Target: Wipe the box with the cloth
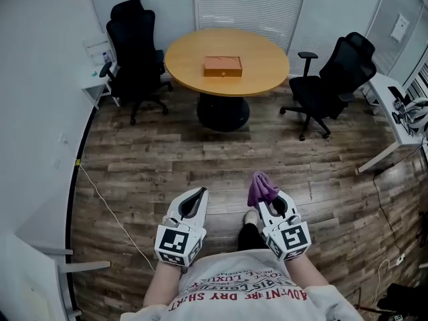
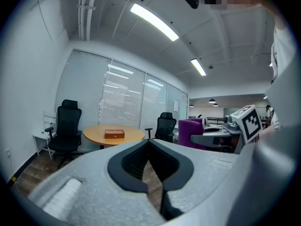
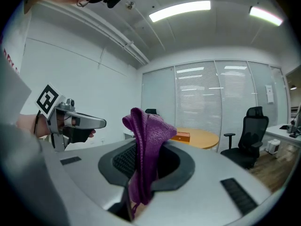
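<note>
Round table [image 1: 267,79] carries the box [image 1: 223,66] centrally, long axis left-right. Well short of it, the right gripper [image 1: 267,204] pinches the cloth [image 1: 261,187] upright, and the left gripper [image 1: 198,194] has its jaws closed, empty.

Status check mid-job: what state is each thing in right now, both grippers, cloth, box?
Left gripper: shut, empty.
Right gripper: shut on the cloth.
Cloth: bunched, pinched between the right jaws.
Box: lid closed, flat on the table, not yet wiped.
</note>
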Tool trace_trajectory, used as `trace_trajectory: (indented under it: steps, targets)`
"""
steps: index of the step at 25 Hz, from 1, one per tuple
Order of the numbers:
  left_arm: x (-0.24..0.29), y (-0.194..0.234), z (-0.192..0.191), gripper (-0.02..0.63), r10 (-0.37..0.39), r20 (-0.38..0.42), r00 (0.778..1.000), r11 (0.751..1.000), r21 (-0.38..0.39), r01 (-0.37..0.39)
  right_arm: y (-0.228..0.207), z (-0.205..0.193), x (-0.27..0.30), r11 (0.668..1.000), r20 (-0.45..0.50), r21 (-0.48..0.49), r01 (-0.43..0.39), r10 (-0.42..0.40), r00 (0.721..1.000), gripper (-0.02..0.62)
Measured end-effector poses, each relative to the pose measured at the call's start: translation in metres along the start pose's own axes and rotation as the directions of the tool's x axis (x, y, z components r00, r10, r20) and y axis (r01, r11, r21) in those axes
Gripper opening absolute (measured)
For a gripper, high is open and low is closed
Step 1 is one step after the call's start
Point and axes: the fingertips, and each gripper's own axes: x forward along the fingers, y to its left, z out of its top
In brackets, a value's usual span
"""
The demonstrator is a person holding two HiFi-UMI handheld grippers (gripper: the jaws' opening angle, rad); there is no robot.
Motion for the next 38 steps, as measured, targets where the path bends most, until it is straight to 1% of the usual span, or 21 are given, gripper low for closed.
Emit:
trace_trajectory:
  steps: [5, 9, 14, 20, 24, 27, 32, 38]
  targets:
    - [0.037, 0.021, 0.000, 0.009, 0.029, -0.012, 0.999, 0.999, -0.026, -0.030, -0.026, -0.003, 0.035, 1.000, -0.007, 0.002, -0.014, 0.014, 1.000, 0.080]
    - [0.074, 0.039, 0.004, 0.009, 0.054, -0.028, 0.998, 0.998, -0.020, -0.054, -0.055, -0.006, 0.076, 0.999, -0.025, 0.024, -0.039, 0.040, 0.999, 0.081]
    - [0.135, 0.068, 0.024, 0.009, 0.101, -0.042, 0.994, 0.995, -0.001, -0.101, -0.109, 0.002, 0.139, 0.996, -0.053, 0.065, -0.067, 0.071, 0.996, 0.081]
    - [0.230, 0.110, 0.050, 0.008, 0.144, -0.045, 0.989, 0.989, -0.012, -0.145, -0.184, 0.018, 0.222, 0.997, -0.074, 0.016, -0.076, 0.077, 0.994, 0.081]
    - [0.290, 0.134, 0.062, 0.009, 0.150, -0.033, 0.988, 0.988, -0.017, -0.151, -0.232, 0.024, 0.270, 0.997, -0.072, 0.018, -0.078, 0.079, 0.994, 0.081]
    - [0.325, 0.150, 0.065, 0.009, 0.166, -0.030, 0.986, 0.986, -0.025, -0.167, -0.262, 0.025, 0.300, 0.997, -0.074, 0.028, -0.077, 0.079, 0.994, 0.081]
    - [0.358, 0.177, 0.069, 0.009, 0.178, -0.033, 0.984, 0.983, -0.040, -0.179, -0.286, 0.027, 0.341, 0.996, -0.082, 0.042, -0.083, 0.086, 0.993, 0.081]
    - [0.390, 0.220, 0.066, 0.008, 0.204, -0.048, 0.978, 0.978, -0.046, -0.206, -0.302, 0.023, 0.391, 0.995, -0.096, 0.044, -0.086, 0.090, 0.991, 0.081]
